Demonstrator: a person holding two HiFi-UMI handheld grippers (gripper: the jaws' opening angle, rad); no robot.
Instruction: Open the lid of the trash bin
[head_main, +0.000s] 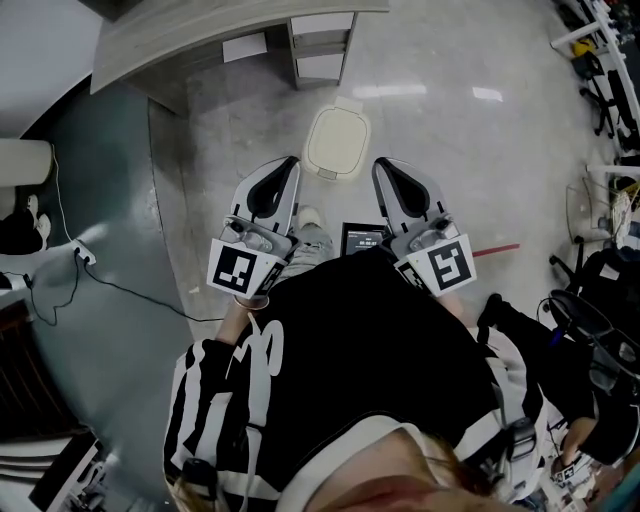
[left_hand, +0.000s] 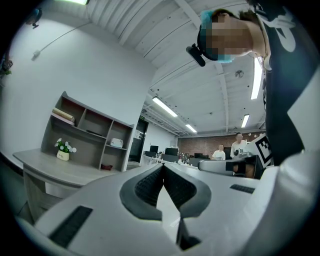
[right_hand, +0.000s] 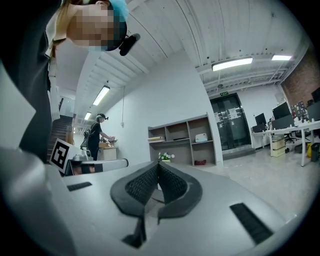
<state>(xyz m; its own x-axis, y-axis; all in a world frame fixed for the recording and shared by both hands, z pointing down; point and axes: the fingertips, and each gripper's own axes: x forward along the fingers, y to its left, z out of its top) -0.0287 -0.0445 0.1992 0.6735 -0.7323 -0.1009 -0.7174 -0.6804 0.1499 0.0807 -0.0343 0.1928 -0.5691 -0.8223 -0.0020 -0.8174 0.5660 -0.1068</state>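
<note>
A cream trash bin (head_main: 337, 142) with its lid down stands on the pale floor ahead of me, seen from above in the head view. My left gripper (head_main: 290, 162) is held at the bin's near left, my right gripper (head_main: 382, 165) at its near right, both a little short of it. Each is shut with nothing between the jaws. In the left gripper view the left gripper (left_hand: 162, 166) points level into the room, its pads meeting at the tip. The right gripper (right_hand: 158, 164) looks the same in its own view. The bin does not show in either gripper view.
A grey desk with shelving (head_main: 230, 35) stands beyond the bin. A white power strip (head_main: 84, 256) with a black cable lies on the dark floor at left. Chairs and bags (head_main: 590, 300) crowd the right edge. A red strip (head_main: 497, 249) lies on the floor at right.
</note>
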